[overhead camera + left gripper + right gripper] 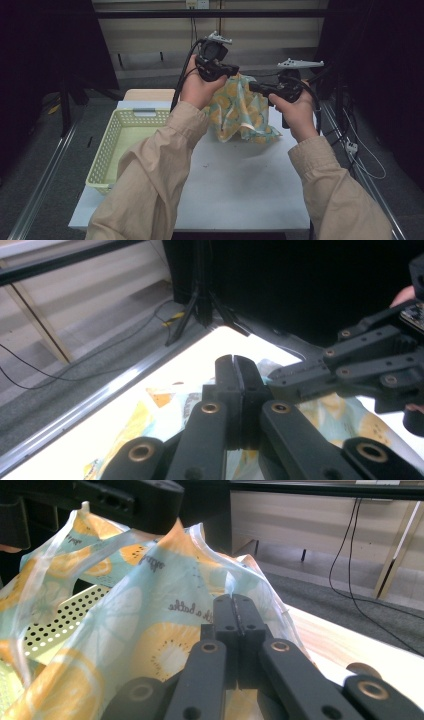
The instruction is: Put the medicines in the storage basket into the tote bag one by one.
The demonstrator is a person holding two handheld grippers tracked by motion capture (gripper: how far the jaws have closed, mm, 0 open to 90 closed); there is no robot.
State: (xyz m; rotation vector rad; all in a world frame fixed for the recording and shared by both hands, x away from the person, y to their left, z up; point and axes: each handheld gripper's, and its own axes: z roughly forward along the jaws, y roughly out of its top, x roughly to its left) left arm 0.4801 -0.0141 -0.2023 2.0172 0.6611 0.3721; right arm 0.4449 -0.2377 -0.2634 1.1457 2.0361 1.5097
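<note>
A thin plastic bag [240, 112] printed with orange fruit slices on pale blue hangs above the white table [240, 185], its bottom resting on the tabletop. My left gripper [233, 70] is shut on the bag's top edge, held high at the back. My right gripper [252, 87] is shut on the bag a little lower and to the right. In the right gripper view the closed jaws [234, 611] pinch the bag [150, 630], with the left gripper's black body above. In the left gripper view the shut gripper [234, 371] sits over the bag [165, 410], the right gripper [280, 374] close beside.
A pale yellow perforated basket [107, 150] stands on the table's left side, also seen behind the bag as the basket [55, 625]. A wooden board [150, 94] lies at the back edge. Black stands and cables surround the table.
</note>
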